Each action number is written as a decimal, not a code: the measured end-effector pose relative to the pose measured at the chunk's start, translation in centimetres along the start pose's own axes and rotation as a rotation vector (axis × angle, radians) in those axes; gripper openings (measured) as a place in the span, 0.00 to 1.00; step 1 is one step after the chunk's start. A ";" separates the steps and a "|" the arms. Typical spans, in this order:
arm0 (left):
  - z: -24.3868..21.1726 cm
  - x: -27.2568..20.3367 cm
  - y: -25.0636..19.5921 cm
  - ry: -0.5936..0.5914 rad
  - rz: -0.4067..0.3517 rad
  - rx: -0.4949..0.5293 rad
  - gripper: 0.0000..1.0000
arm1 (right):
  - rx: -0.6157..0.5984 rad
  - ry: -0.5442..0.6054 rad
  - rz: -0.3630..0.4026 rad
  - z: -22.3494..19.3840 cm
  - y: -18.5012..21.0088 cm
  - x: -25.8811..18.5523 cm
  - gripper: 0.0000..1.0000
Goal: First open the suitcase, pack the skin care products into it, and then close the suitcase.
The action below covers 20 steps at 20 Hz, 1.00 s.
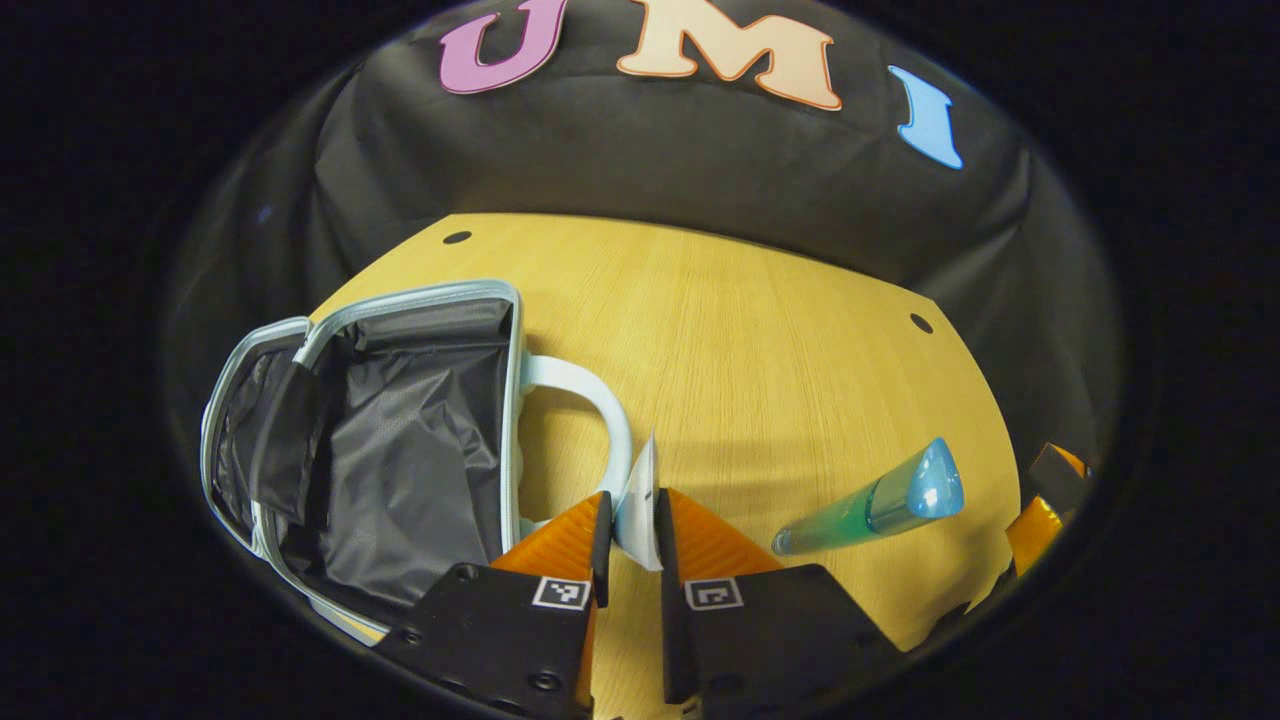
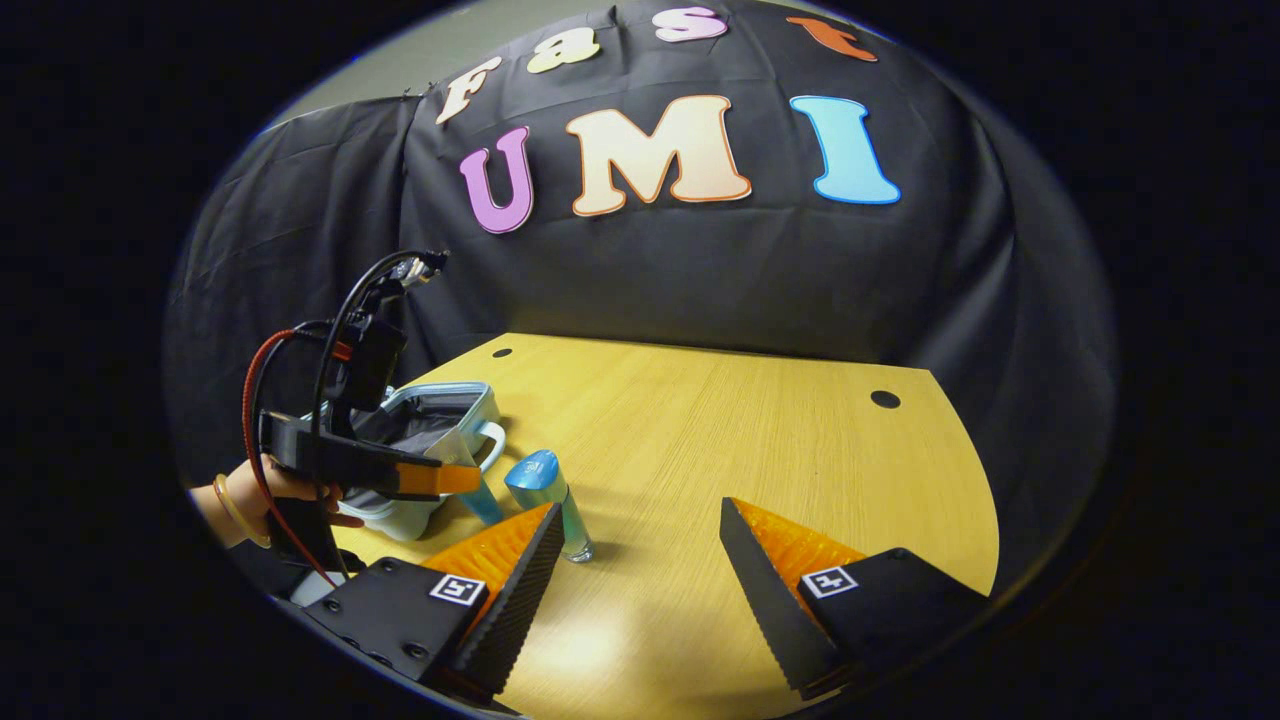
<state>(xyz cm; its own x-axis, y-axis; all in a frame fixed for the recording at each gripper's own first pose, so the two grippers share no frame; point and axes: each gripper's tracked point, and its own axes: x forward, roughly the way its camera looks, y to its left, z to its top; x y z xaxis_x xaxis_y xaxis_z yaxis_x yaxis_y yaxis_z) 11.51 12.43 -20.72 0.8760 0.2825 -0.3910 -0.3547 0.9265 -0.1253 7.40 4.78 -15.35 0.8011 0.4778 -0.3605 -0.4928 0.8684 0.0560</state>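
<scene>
Orange ribbed fingers of the left gripper [image 1: 632,520] sit at the bottom centre of the left gripper view, pinched on a thin white sachet-like tube [image 1: 640,505] held just in front of the white handle [image 1: 590,400] of the pale blue suitcase with grey lining [image 1: 400,440], which lies open at the left of the frame on the light wooden table [image 1: 760,330]. Right of the fingers, a blue-green transparent bottle with a blue cap [image 1: 875,505] lies on its side. In the right gripper view, the right gripper [image 2: 640,525] stands wide apart and empty at the bottom, the bottle [image 2: 552,500] just beyond its left finger, and farther off at centre left a hand [image 2: 290,495] holds the other gripper beside the suitcase [image 2: 440,420].
</scene>
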 end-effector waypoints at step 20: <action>6.4 -11.9 10.5 -0.017 0.000 -0.239 0.13 | -0.092 0.138 0.208 -7.8 6.7 8.7 0.99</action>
<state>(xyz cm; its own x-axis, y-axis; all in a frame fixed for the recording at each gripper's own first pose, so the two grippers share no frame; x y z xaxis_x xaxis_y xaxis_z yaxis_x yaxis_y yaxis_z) -0.58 20.38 -11.54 0.8805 0.2889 -0.3759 -0.4206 0.8420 -0.3380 8.42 13.69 -25.35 0.6283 0.6170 -0.4738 -0.6763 0.7342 0.0593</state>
